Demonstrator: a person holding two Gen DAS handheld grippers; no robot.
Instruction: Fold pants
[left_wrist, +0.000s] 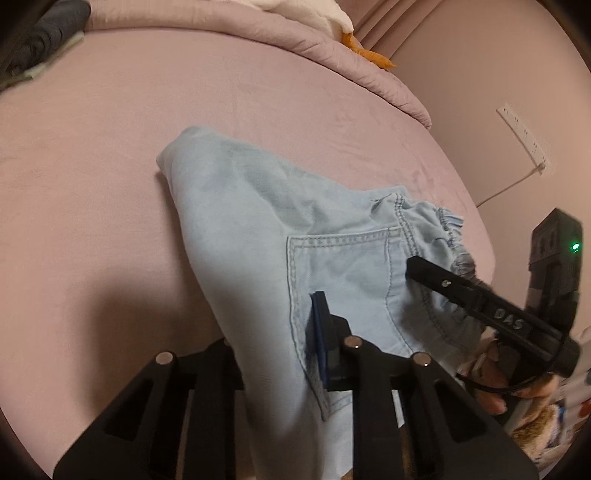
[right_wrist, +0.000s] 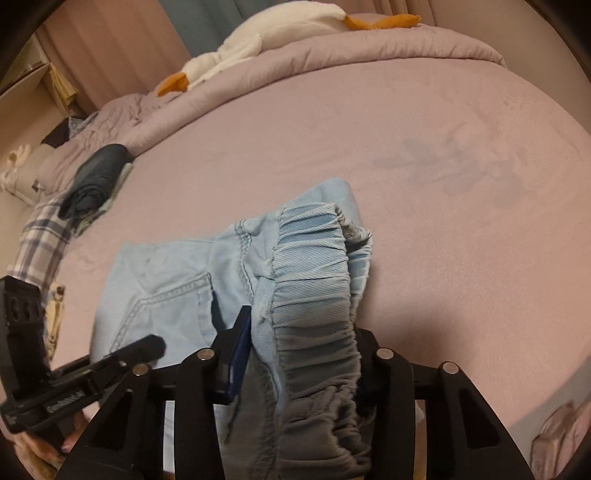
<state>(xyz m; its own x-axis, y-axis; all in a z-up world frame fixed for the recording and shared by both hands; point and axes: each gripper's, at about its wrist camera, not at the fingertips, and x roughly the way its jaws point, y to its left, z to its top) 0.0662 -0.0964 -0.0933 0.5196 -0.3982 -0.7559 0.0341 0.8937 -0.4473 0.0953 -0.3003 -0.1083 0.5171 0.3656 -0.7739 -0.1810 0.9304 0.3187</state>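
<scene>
Light blue denim pants (left_wrist: 258, 229) lie partly folded on the pink bed sheet (left_wrist: 110, 147), back pocket up and elastic waistband toward the right. My left gripper (left_wrist: 280, 343) is shut on the pants' fabric near the pocket; only its right finger shows, the left one is under cloth. My right gripper (right_wrist: 295, 347) is shut on the gathered elastic waistband (right_wrist: 314, 266), which bunches up between its fingers. The right gripper also shows in the left wrist view (left_wrist: 480, 299), and the left gripper in the right wrist view (right_wrist: 122, 354).
A rolled pink duvet (right_wrist: 369, 48) with a white plush goose (right_wrist: 266, 33) lies along the far side. Dark folded clothes (right_wrist: 96, 177) and a plaid garment (right_wrist: 40, 240) sit at the left. A wall with a power strip (left_wrist: 524, 136) is at the right.
</scene>
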